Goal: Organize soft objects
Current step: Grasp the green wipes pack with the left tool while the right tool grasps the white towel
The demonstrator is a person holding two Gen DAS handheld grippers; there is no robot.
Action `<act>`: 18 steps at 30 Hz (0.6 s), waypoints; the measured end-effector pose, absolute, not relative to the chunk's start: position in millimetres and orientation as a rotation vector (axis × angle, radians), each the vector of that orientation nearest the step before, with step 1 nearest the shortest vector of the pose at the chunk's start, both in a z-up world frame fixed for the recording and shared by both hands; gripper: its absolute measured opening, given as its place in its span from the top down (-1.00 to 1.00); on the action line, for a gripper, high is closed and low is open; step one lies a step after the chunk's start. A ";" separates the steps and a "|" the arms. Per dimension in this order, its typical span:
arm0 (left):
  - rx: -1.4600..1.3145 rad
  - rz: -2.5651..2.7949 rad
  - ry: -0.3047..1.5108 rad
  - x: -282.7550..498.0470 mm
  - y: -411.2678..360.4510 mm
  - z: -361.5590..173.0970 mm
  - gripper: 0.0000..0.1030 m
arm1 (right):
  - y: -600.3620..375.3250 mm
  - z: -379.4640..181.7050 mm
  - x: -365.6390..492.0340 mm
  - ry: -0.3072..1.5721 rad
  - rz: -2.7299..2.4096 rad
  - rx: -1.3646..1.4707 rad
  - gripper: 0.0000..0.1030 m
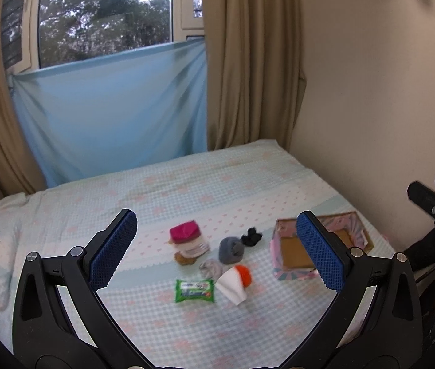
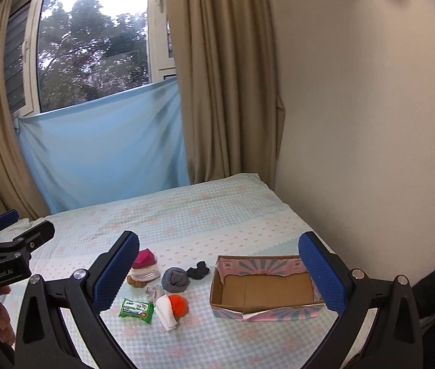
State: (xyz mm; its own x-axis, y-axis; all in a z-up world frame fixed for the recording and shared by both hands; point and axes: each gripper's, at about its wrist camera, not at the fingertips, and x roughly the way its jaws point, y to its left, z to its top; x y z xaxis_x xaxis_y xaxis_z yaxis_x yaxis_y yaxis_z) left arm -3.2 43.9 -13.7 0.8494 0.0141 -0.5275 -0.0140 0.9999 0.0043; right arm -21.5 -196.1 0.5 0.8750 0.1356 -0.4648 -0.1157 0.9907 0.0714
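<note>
Holding both tools above the bed point(image 2: 217, 215), you have the left gripper point(image 1: 216, 250) with its blue pads spread wide and nothing between them; the right gripper point(image 2: 219, 272) is likewise spread apart and holds nothing.

Container: one shallow cardboard box point(image 2: 265, 289) with a pink-and-teal printed outside sits on the checked bedsheet, to the right of the soft items and apart from them. Its plain brown floor is fully visible in the right wrist view; nothing lies inside. In the left wrist view the same box point(image 1: 288, 252) is partly hidden behind the right-side pad.

Soft items, all on the sheet outside the box, in a loose cluster:
- magenta folded cloth point(image 2: 144, 257) on top of a small stack point(image 2: 143, 273) of pale folded pieces with a brown one at the bottom.
- grey rolled sock point(image 2: 175, 279), just right of the stack.
- black fabric piece point(image 2: 198, 270), beyond the grey roll, nearest the box.
- light grey crumpled cloth point(image 2: 153, 292), in front of the grey roll.
- white rolled cloth point(image 2: 166, 311) touching an orange fuzzy ball point(image 2: 178, 304).
- green wipes packet point(image 2: 136, 307), lying flat, just left of the white roll.

Your left hand point(image 2: 2, 323) shows at the edge of the right wrist view, gripping the tool's handle.
</note>
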 end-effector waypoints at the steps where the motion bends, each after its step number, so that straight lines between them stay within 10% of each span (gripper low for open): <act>1: -0.001 0.008 0.565 -4.1 50.7 -18.2 -0.99 | -192.9 -1.7 -21.7 0.490 0.135 0.043 -1.00; 18: 0.208 -0.364 0.742 56.3 138.6 -138.9 -0.99 | -97.9 -95.7 -17.8 0.694 -0.005 0.191 -1.00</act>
State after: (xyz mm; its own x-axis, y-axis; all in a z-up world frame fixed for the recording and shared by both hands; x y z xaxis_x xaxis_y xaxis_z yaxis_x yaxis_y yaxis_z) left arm 56.3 138.6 -138.9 0.6786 -0.2487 -0.6911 0.3938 0.9175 0.0565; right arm -17.8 -97.9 -95.7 0.7693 0.0587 -0.6362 0.0681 0.9826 0.1729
